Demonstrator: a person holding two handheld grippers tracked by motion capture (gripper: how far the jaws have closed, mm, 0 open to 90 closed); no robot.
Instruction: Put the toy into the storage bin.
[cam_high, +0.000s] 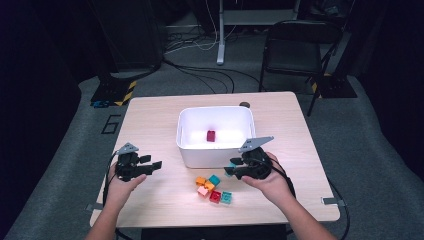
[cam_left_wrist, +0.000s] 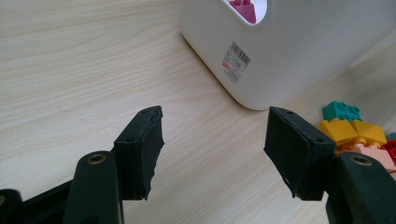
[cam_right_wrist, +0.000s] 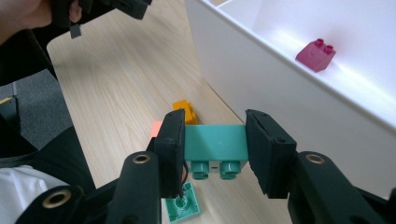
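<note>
- Right gripper (cam_right_wrist: 214, 154): jaws closed on a teal brick (cam_right_wrist: 215, 145), pads flat on its two end faces, studs pointing toward the camera. I read it as lifted clear of the table, just beside the white bin's (cam_right_wrist: 280, 88) near wall.
- Brick handling, my judgement: hard moulded plastic, light, stiff, not fragile. Faces are smooth, so it could twist if pinched off-centre; the present end-to-end hold on flat sides looks sound. I would avoid gripping across the studs.
- Below the held brick: another teal brick (cam_right_wrist: 183, 206) on the table, an orange one (cam_right_wrist: 186, 111) and a pink one (cam_right_wrist: 157, 128) behind.
- Bin interior: one magenta brick (cam_right_wrist: 315, 55) on the floor.
- Left gripper (cam_left_wrist: 214, 140): jaws part open, nothing between them, hovering over bare table (cam_left_wrist: 70, 70) near the bin corner.
- High view: remaining pile (cam_high: 214, 189) sits in front of the bin.
</note>
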